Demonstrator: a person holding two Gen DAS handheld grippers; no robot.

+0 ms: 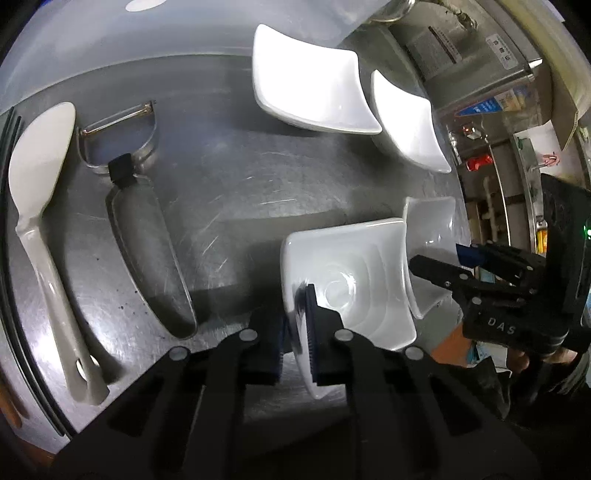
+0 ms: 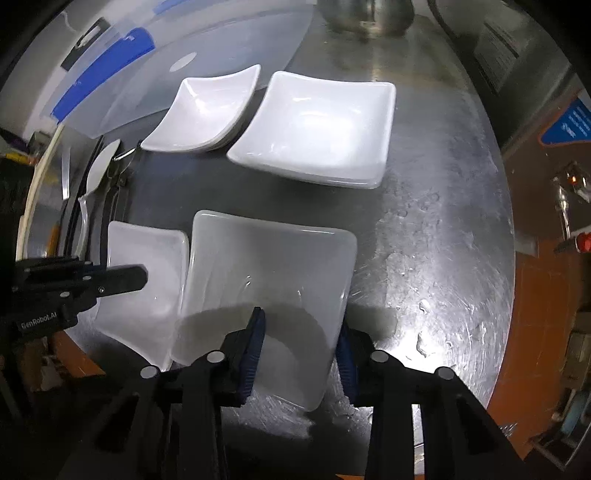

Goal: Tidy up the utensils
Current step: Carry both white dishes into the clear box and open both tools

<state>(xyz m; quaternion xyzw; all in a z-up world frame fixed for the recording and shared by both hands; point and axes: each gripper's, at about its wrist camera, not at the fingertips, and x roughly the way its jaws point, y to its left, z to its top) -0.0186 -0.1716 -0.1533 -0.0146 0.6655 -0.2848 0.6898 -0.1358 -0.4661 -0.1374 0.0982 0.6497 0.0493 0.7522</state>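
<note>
My left gripper (image 1: 295,332) is shut on the left rim of a small white square dish (image 1: 351,280), seen in the right wrist view as the smaller near dish (image 2: 144,295). My right gripper (image 2: 301,354) is open, its jaws set either side of the right rim of a larger white square dish (image 2: 266,273). That gripper shows at the right of the left wrist view (image 1: 443,273). Two more white dishes lie farther back, a small one (image 2: 203,110) and a large one (image 2: 317,125). A white spoon (image 1: 37,221) and a peeler (image 1: 140,206) lie at the left.
All lies on a scratched steel table (image 2: 424,240). A translucent plastic lid (image 2: 207,44) and a steel pot (image 2: 365,14) stand at the back. Dark chopsticks (image 1: 7,147) lie along the left edge. The table's right edge drops to an orange floor (image 2: 546,295).
</note>
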